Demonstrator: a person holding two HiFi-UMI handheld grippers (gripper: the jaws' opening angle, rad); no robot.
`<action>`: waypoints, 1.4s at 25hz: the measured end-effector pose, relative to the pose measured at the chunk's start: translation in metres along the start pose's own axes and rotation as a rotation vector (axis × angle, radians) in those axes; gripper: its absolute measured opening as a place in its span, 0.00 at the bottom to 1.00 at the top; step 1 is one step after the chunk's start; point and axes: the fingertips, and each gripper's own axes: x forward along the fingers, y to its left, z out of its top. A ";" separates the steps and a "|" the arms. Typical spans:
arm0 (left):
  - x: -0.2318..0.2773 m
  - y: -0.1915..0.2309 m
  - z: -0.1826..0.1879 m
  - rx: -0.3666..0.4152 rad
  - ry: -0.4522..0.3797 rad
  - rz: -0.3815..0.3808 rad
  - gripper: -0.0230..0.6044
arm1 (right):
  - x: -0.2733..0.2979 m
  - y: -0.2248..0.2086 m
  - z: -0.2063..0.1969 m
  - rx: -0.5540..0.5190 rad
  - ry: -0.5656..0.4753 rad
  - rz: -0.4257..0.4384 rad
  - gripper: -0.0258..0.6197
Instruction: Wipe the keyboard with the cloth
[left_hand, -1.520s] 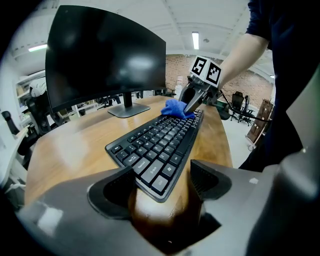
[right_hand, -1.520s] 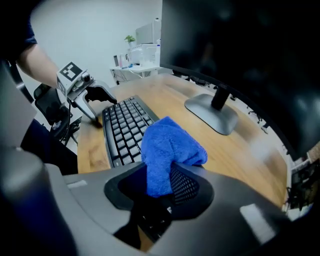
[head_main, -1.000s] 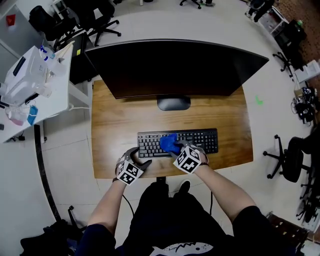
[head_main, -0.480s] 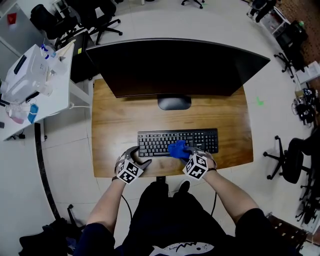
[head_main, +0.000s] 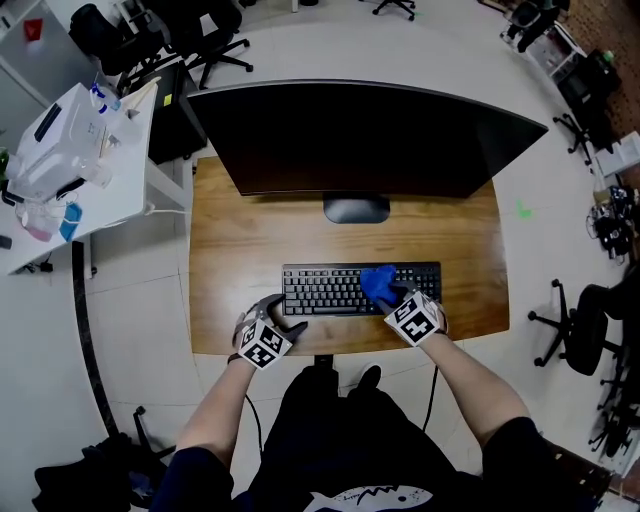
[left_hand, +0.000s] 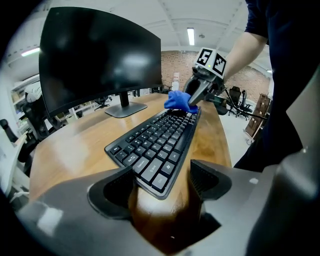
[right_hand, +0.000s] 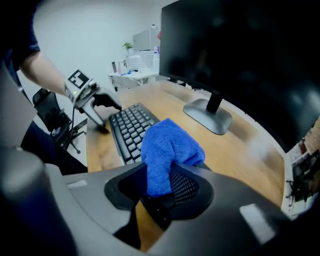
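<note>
We see the black keyboard (head_main: 335, 291) lying flat on the wooden desk (head_main: 240, 250), its long side running left to right, close to the near edge. On its right half sits the blue cloth (head_main: 378, 284), fluffy and bunched into a wad, touching the keys and pinched between the right gripper's (right_hand: 160, 187) jaws.

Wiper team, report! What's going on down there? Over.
Left hand-held gripper open at keyboard left end. Right hand-held gripper shut on blue cloth, on right-side keys. Nothing blocking.
</note>
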 end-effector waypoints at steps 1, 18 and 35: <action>-0.002 0.002 0.001 0.002 -0.006 0.009 0.60 | 0.003 -0.007 0.010 0.019 -0.006 -0.005 0.24; 0.007 0.004 -0.017 -0.078 0.004 0.011 0.60 | 0.083 0.020 0.104 -0.079 0.090 0.062 0.24; 0.009 0.008 -0.019 -0.063 0.011 0.043 0.57 | 0.113 0.103 0.173 -0.344 0.013 0.110 0.25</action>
